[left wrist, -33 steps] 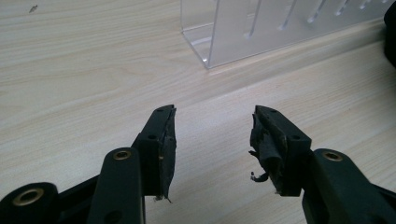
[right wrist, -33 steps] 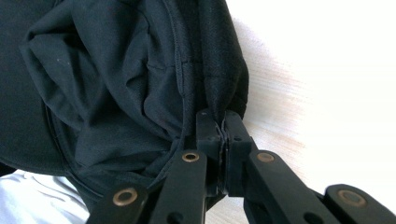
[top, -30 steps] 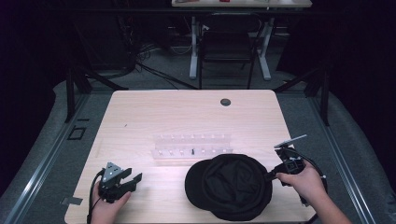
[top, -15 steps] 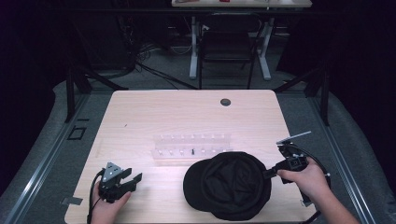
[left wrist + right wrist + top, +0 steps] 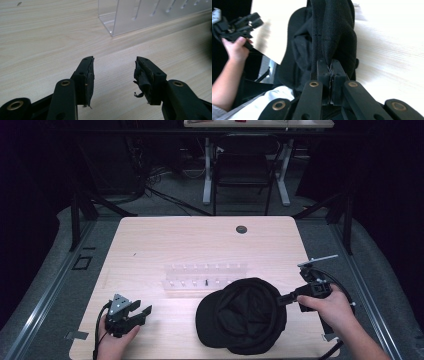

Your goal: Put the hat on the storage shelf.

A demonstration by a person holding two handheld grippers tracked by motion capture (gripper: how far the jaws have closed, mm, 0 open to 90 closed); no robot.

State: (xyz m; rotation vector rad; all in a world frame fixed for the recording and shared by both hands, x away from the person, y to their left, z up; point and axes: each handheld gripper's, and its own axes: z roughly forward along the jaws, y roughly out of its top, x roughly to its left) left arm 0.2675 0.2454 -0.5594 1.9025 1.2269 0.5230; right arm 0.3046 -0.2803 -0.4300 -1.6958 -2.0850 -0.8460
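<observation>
A: Where is the black cap (image 5: 242, 315)?

B: Near the front edge of the worktop (image 5: 165, 240), right of its middle. Its dark inside faces up and the brim lies toward the left. The right rim is lifted off the wood.

A: What holds that rim?

B: The right hand-held gripper (image 5: 281, 300). In the right gripper view its two black jaws are clenched together on a fold of the cap's fabric (image 5: 332, 37), with the cloth rising straight out of the pinch. The person's right hand (image 5: 327, 307) grips it just off the worktop's right edge.

A: And the left hand-held gripper (image 5: 141, 312)?

B: At the front left corner of the worktop, well apart from the cap. In the left gripper view its jaws stand apart with only bare wood between them, grasping nothing. The left hand (image 5: 116, 340) holds it low over the front edge.

A: Anything else on the worktop?

B: A clear plastic rack (image 5: 205, 276) with a row of slots sits just behind the cap, near the middle. One small dark piece (image 5: 206, 282) stands in it; I cannot tell what it is. A round dark grommet (image 5: 241, 229) is set near the back edge
</observation>
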